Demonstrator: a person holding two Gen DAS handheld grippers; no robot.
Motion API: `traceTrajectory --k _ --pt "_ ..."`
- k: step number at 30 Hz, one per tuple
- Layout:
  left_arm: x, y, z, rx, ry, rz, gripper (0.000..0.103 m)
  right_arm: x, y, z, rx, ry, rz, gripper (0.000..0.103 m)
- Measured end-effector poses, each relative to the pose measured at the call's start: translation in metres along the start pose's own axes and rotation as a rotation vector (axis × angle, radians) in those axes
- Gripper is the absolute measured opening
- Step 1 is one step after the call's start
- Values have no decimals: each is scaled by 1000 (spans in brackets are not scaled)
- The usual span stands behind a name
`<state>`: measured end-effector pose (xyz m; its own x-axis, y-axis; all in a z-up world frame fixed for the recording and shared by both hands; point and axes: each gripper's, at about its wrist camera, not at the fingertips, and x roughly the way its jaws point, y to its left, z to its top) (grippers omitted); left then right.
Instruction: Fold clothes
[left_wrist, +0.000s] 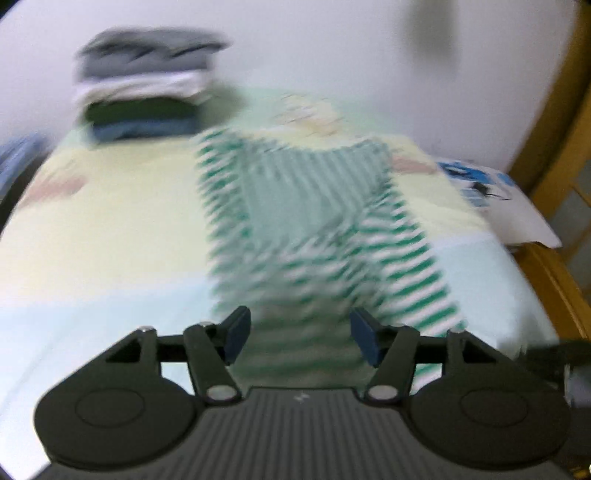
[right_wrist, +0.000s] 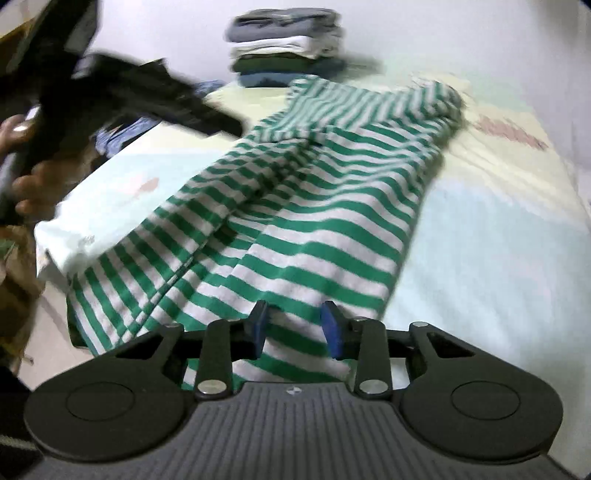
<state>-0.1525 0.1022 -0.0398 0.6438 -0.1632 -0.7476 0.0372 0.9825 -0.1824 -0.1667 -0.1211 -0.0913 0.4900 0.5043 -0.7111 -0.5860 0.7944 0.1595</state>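
A green-and-white striped garment (right_wrist: 303, 206) lies spread on the pale bed sheet (right_wrist: 498, 236), its near hem hanging over the bed's front edge. It also shows, blurred, in the left wrist view (left_wrist: 314, 229). My right gripper (right_wrist: 295, 326) is open, its blue pads just above the garment's near hem, holding nothing. My left gripper (left_wrist: 300, 336) is open over the garment's near end, empty. In the right wrist view the left gripper (right_wrist: 155, 96) hangs in the air at the upper left, held by a hand.
A stack of folded clothes (right_wrist: 288, 44) stands at the far end of the bed by the white wall, also in the left wrist view (left_wrist: 147, 81). A white sheet with blue print (left_wrist: 491, 195) lies at the bed's right edge beside wooden furniture (left_wrist: 554, 147).
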Motion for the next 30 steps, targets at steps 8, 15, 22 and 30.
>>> traceTrajectory --k 8,15,22,30 --pt "-50 26 -82 -148 72 100 63 2 -7 6 -82 6 81 35" --pt "-36 18 -106 -138 119 63 64 -7 9 -2 -163 54 124 35" --pt "-21 -12 -102 53 138 26 75 12 43 -15 -242 -59 -16 55" --pt "-46 6 -118 52 194 -37 74 -32 8 -21 -59 -1 -32 41"
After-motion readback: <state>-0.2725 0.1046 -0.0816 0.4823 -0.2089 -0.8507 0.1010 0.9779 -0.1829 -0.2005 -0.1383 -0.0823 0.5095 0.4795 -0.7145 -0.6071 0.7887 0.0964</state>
